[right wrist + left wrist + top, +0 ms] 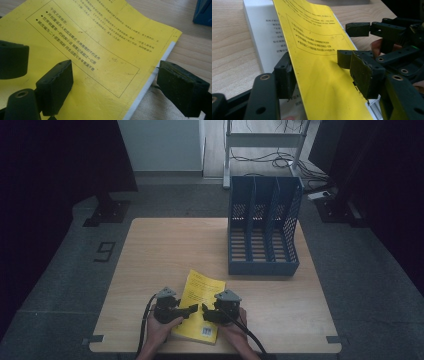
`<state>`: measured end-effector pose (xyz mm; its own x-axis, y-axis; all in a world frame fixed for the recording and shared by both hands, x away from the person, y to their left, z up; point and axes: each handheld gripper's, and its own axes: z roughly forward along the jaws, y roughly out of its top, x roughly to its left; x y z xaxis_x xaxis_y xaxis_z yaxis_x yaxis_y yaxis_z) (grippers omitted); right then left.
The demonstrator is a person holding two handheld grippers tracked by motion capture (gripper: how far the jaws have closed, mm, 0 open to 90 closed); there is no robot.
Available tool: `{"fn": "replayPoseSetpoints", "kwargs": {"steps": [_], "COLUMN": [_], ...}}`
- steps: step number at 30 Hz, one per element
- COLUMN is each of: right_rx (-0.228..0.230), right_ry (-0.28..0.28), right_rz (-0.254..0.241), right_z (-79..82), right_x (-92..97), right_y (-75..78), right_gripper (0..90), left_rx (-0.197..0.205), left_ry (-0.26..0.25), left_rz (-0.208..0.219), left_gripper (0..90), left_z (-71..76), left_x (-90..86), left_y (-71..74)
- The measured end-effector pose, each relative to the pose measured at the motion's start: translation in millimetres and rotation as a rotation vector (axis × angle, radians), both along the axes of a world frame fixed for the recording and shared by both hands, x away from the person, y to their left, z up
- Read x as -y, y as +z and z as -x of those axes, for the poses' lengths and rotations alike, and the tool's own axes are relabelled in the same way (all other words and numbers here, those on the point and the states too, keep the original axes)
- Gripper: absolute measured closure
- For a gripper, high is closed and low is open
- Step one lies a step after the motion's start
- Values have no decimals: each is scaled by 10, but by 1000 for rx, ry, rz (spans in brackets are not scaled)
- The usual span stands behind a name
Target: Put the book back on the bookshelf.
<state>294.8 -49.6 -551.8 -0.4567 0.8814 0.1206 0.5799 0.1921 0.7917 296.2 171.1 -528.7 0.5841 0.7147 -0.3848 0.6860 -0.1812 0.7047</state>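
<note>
A yellow-covered book [200, 292] lies near the table's front edge, between both hands. In the left gripper view its yellow cover [312, 30] is lifted off a white printed page [264, 32]. The cover runs between the jaws of my left gripper [322, 72], one pad under it and one over it, with a wide gap. My right gripper [116, 85] straddles the book's other long edge [150, 82]. One of its pads [56, 82] is over the cover and the other stands beside the edge above the table. In the high view the left gripper [190, 311] faces the right gripper [206, 312].
A blue three-slot file rack [262, 227] stands at the back right of the wooden table [165, 250]. Hands and forearms come in at the front edge. Cables and a metal frame lie on the floor beyond the table.
</note>
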Motion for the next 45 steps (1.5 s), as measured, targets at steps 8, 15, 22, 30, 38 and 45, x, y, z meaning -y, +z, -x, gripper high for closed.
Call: {"fn": "replayPoseSetpoints", "kwargs": {"steps": [8, 15, 22, 30, 38, 45], "right_rx": [4, 6, 6, 4, -4, -8], "right_ry": [5, 7, 7, 11, 13, 19], "right_rz": [3, 3, 0, -13, -45, -58], "right_z": [0, -1, -2, -5, -10, -17], "right_x": [1, 2, 5, 19, 52, 68], "right_y": [1, 2, 2, 1, 0, -1], "right_gripper": [134, 134, 134, 134, 139, 137], "left_rx": [-37, -36, 16, 45, 64, 71], "left_ry": [-3, -11, -2, -5, -7, -17], "left_rz": [-51, -105, -151, -122, -95, -72], "left_gripper": [466, 527, 649, 760, 793, 815], "left_z": [-79, -121, -89, -57, -36, -33], "left_x": [45, 78, 107, 124, 119, 101], "left_y": [43, 47, 65, 108, 133, 138]}}
